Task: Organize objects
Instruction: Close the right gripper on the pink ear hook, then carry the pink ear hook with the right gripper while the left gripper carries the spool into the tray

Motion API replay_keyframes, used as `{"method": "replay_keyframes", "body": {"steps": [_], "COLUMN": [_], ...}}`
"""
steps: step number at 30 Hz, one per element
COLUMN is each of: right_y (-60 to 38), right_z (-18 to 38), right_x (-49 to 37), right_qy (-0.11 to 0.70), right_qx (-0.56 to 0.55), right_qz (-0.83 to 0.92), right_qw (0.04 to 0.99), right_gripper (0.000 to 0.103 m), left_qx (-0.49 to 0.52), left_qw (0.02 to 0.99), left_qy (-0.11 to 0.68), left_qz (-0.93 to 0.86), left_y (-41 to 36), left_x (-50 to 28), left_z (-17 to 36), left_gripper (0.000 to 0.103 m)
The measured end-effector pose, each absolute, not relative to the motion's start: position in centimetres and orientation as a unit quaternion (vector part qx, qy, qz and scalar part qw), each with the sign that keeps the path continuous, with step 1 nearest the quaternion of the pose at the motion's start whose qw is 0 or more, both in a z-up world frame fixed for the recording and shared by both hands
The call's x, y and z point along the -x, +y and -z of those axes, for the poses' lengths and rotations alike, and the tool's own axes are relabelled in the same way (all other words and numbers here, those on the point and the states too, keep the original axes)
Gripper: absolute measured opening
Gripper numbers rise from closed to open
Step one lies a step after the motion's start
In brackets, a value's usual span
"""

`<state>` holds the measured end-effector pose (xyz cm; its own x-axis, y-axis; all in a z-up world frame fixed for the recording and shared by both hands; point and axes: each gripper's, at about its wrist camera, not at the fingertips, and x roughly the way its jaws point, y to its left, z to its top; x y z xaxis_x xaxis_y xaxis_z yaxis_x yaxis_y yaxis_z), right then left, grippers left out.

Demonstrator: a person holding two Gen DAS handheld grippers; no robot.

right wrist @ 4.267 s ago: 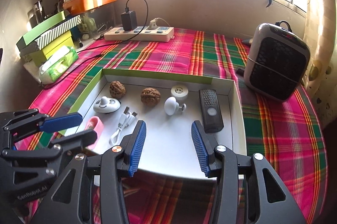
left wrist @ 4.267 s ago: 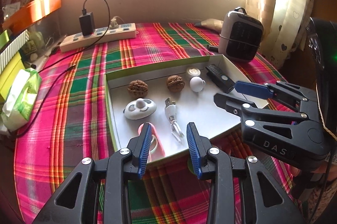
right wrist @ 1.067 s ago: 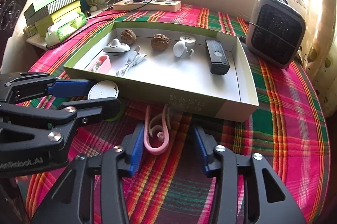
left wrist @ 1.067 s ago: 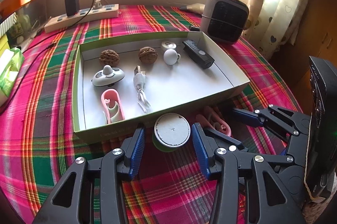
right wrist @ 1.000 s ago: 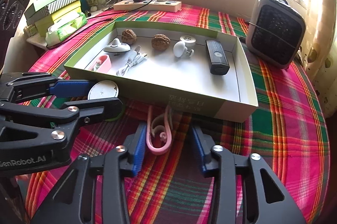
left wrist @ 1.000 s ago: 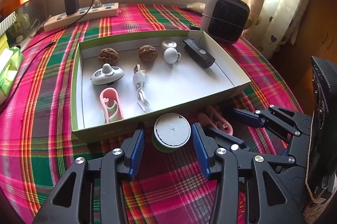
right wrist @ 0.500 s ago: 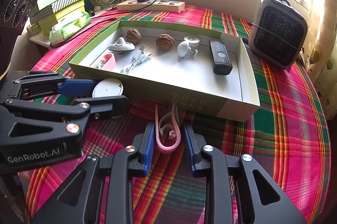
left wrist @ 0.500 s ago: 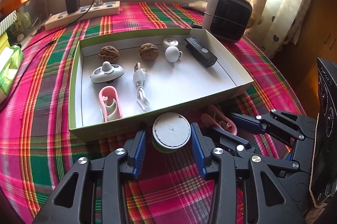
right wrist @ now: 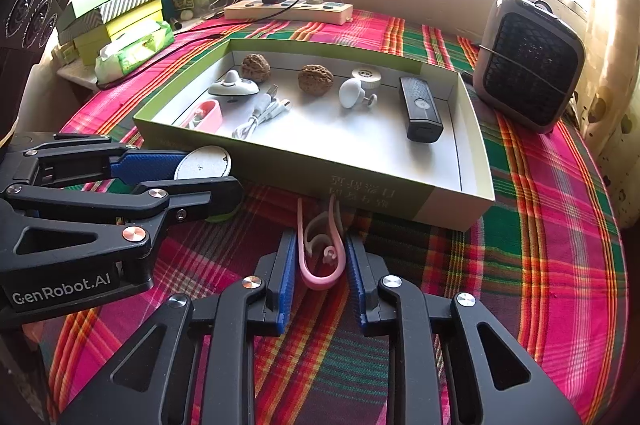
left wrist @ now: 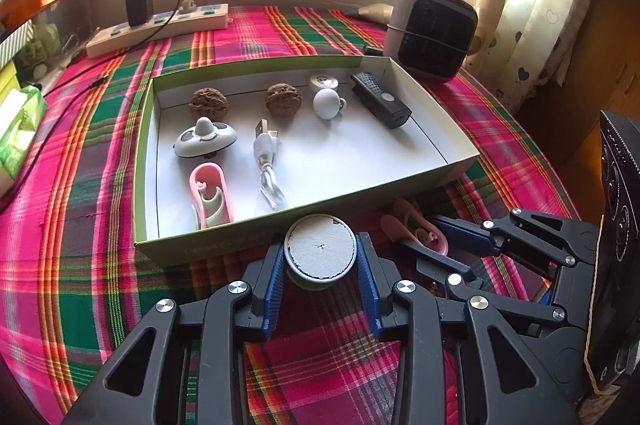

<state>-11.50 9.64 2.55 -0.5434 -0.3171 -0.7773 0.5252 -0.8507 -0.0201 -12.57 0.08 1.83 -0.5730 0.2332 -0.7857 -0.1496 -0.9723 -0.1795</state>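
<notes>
My left gripper is shut on a round green tin with a white lid, just in front of the shallow green box. The tin also shows in the right wrist view. My right gripper is shut on a pink clip that lies on the plaid cloth before the box's front wall. The clip also shows in the left wrist view. The box holds two walnuts, a white cable, a second pink clip, a black remote and white knobs.
A small heater stands at the back right. A power strip with a black charger lies at the back. A tissue pack and stacked boxes sit at the left. A black speaker is at the right edge.
Both grippers came back from over the box to its front side. Within the last second each closed: the left on the round tin, the right on the pink clip.
</notes>
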Motion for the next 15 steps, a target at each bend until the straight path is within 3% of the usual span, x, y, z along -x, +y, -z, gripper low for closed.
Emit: {"method": "replay_keyframes", "body": {"steps": [15], "right_y": [10.31], "right_z": [-2.94], "right_x": [11.38], "right_qy": [0.117], "right_qx": [-0.413], "right_qz": [0.871], "right_qw": [0.239], "right_gripper": [0.025], "left_qx": [0.441], "left_qw": [0.115], "left_qy": [-0.046], "left_qz": [-0.889], "left_y": [-0.03], "left_x": [11.86], "left_z": [-2.68], "left_gripper": [0.032]}}
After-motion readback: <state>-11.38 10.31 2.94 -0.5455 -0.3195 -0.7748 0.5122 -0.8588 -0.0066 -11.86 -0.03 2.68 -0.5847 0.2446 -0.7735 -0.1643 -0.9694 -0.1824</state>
